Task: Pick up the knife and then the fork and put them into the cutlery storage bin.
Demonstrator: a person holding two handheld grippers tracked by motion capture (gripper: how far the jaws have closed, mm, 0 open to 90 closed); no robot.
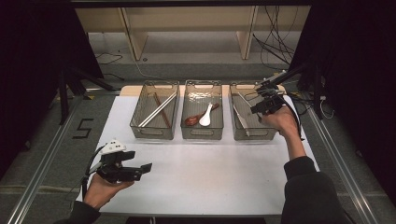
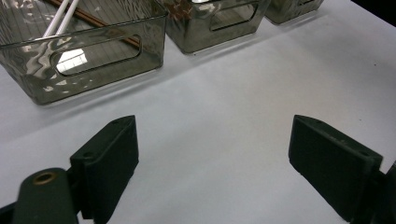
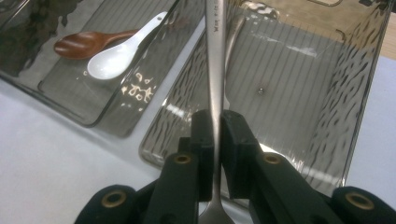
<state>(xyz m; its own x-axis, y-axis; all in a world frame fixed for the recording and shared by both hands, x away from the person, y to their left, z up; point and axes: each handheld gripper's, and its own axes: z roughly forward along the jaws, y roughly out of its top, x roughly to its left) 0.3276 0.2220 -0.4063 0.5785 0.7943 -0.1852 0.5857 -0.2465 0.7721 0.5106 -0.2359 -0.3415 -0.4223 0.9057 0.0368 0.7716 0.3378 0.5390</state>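
Observation:
My right gripper [image 1: 264, 100] hovers over the right clear bin [image 1: 254, 136], shut on the thin handle of a metal utensil [image 3: 215, 56]. In the right gripper view the jaws [image 3: 215, 126] pinch that handle upright, and its far end points into the bin [image 3: 364, 93]. A second metal utensil [image 1: 240, 119] lies on the bin's floor. My left gripper [image 1: 137, 162] is held low over the front left of the white table [image 1: 210, 177]. Its jaws [image 2: 215, 140] stand wide open with nothing between them.
The middle bin [image 1: 201, 135] holds a white spoon [image 1: 206, 116] and a brown wooden spoon [image 1: 192, 120]. The left bin [image 1: 154, 130] holds chopsticks [image 1: 157, 111]. Cables and a stand crowd the back right corner.

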